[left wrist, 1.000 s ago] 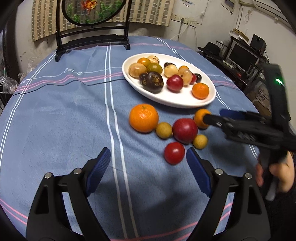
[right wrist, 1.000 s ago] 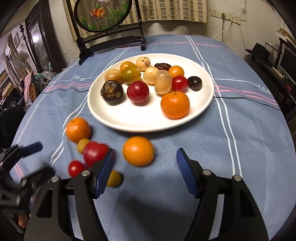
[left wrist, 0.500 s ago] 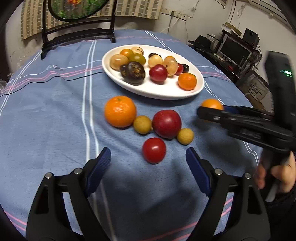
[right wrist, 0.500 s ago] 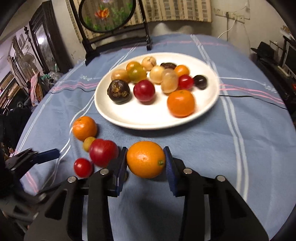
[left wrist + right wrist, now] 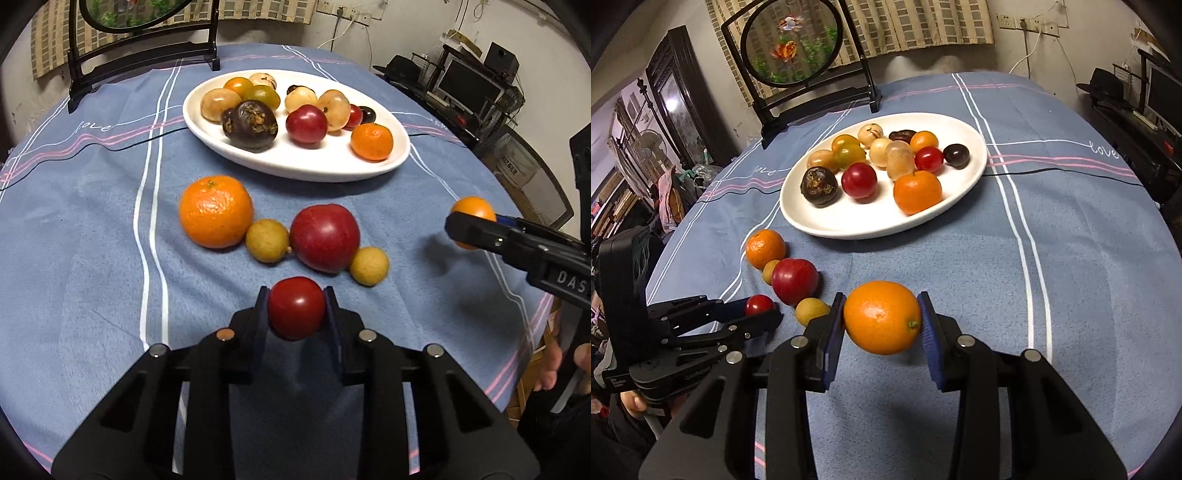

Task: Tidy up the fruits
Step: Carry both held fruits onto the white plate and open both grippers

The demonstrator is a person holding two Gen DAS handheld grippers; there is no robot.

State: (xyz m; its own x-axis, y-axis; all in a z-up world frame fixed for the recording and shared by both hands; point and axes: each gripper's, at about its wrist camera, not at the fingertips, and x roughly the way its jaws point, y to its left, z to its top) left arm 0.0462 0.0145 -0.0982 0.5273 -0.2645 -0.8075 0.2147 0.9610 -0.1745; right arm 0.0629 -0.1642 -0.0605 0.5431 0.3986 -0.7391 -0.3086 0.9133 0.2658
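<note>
My left gripper (image 5: 296, 308) is shut on a small red tomato (image 5: 296, 307), also seen in the right wrist view (image 5: 759, 304). My right gripper (image 5: 882, 319) is shut on an orange (image 5: 882, 317) held above the cloth; it shows at the right of the left wrist view (image 5: 472, 210). On the cloth lie a mandarin (image 5: 216, 211), a red plum (image 5: 325, 238) and two small yellow fruits (image 5: 266, 240) (image 5: 369, 266). A white oval plate (image 5: 314, 166) behind them holds several fruits.
The round table has a blue striped cloth (image 5: 92, 229). A round framed ornament on a black stand (image 5: 798, 48) stands at the far edge. A thin black cable (image 5: 1060, 171) runs over the cloth by the plate. A monitor and clutter sit off to the right (image 5: 469, 85).
My left gripper moved forward and shut on the red tomato. My right gripper, shut on the orange half a second ago, has lifted it off the cloth.
</note>
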